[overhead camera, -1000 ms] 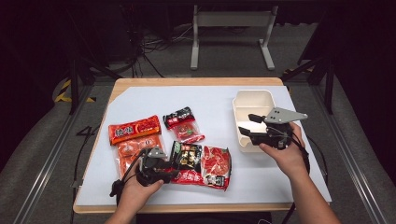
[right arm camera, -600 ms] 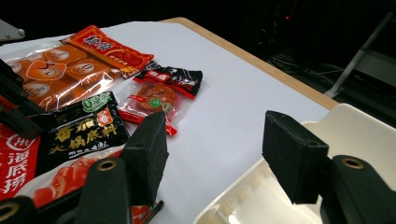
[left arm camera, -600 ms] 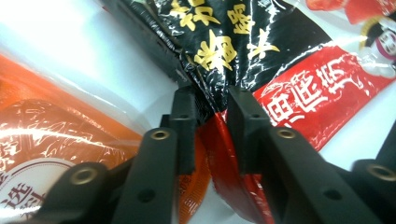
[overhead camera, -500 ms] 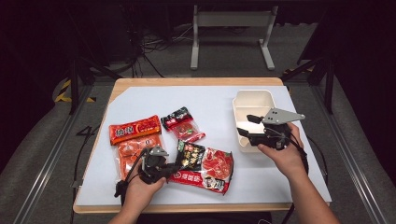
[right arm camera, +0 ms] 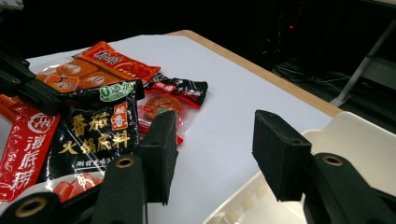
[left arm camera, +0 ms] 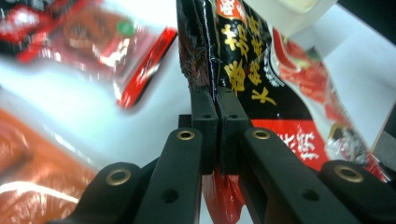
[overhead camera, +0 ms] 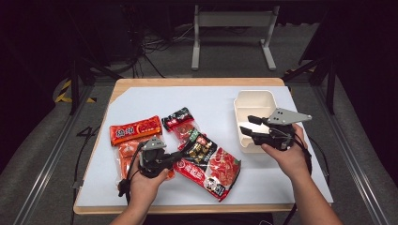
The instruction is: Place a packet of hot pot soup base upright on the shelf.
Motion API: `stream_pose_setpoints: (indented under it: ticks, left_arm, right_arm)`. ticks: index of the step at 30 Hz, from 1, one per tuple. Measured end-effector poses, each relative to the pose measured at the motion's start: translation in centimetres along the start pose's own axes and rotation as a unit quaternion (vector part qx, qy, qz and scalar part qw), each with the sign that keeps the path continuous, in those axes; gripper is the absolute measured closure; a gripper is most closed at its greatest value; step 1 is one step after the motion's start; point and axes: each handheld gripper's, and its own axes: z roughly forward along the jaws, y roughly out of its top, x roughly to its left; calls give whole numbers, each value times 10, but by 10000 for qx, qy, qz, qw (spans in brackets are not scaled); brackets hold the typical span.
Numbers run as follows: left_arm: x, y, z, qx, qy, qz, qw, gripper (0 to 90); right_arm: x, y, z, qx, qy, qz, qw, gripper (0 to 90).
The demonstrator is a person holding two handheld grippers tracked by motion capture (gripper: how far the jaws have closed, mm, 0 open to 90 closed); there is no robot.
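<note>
between the clenched left tongs (left arm camera: 215,100), the black sauce packet's (left arm camera: 243,56) edge; right tongs (right arm camera: 212,154) released.

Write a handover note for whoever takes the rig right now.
Left claw: shut on the edge of the black tomato soup-base packet, which is tilted up off the table.
Right claw: open, nothing between the jaws, at the cream tray; its jaws have just been closing.
Done: packet gripped.
Left: the tray looks unfilled; the other snack packets lie on the white mat, likely bound for the tray.
</note>
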Motion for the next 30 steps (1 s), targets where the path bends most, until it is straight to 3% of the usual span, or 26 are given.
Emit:
stream_pose_setpoints:
  ticks: [9,15,16,19,30]
  left_arm:
    - [-9,20,-22,-399,50,489,9980,884]
    - [-24,36,-37,-689,203,977,9926,888]
    - [-24,36,-37,-689,203,977,9926,888]
    - [-30,44,-43,-789,277,1193,9893,890]
    - [-36,55,-54,-936,312,1479,9841,896]
  right_arm:
    - [1,4,-7,-116,24,42,9999,528]
    - [4,9,-9,-182,150,31,9997,546]
    - [5,10,-10,-201,187,18,9996,552]
    - [9,13,-11,-229,271,-24,9994,561]
    - [23,24,-8,-304,641,-103,9974,578]
